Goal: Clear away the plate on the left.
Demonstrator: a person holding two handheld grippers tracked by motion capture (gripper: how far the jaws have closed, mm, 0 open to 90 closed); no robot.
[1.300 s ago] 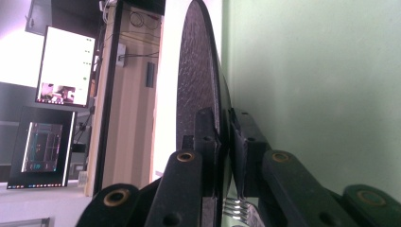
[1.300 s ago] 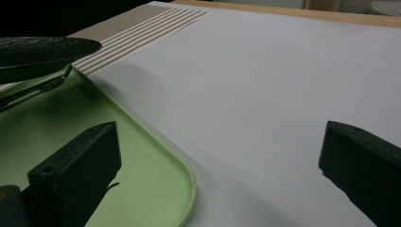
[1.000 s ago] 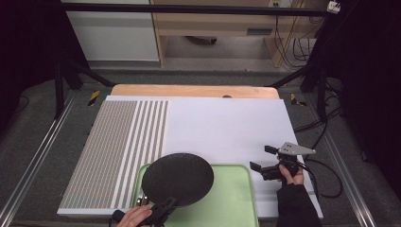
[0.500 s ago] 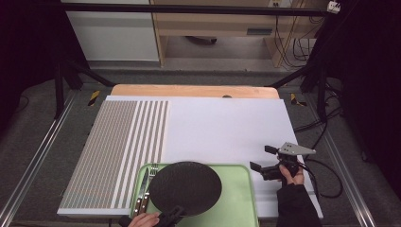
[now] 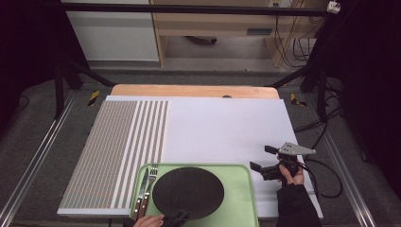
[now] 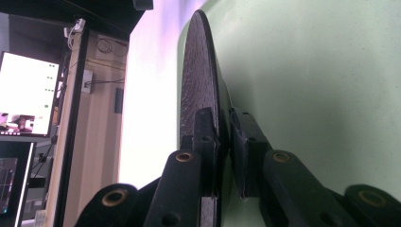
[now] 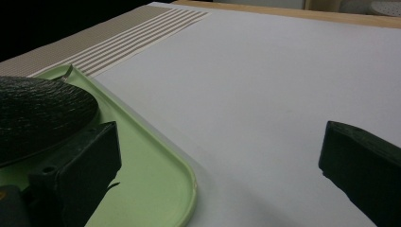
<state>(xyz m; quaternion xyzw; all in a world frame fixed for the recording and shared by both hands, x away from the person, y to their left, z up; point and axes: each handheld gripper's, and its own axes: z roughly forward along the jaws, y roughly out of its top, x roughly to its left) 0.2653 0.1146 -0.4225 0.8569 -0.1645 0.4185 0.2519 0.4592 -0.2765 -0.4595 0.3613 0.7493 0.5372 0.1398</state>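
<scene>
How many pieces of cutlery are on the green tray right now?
2: a fork and a knife, side by side along the tray's left edge, beside the black plate. The plate could hide more beneath it.

Both grippers are made of black plastic, and the left gripper (image 6: 222, 142) has flat square pads (image 6: 204, 135) on thick jaw arms with brass-coloured rivets set in them. On the right gripper (image 5: 265, 158) a grey three-cornered plate is mounted on top, and a black cable trails from it. A black sleeve (image 5: 295, 205) is worn on the right arm.
</scene>
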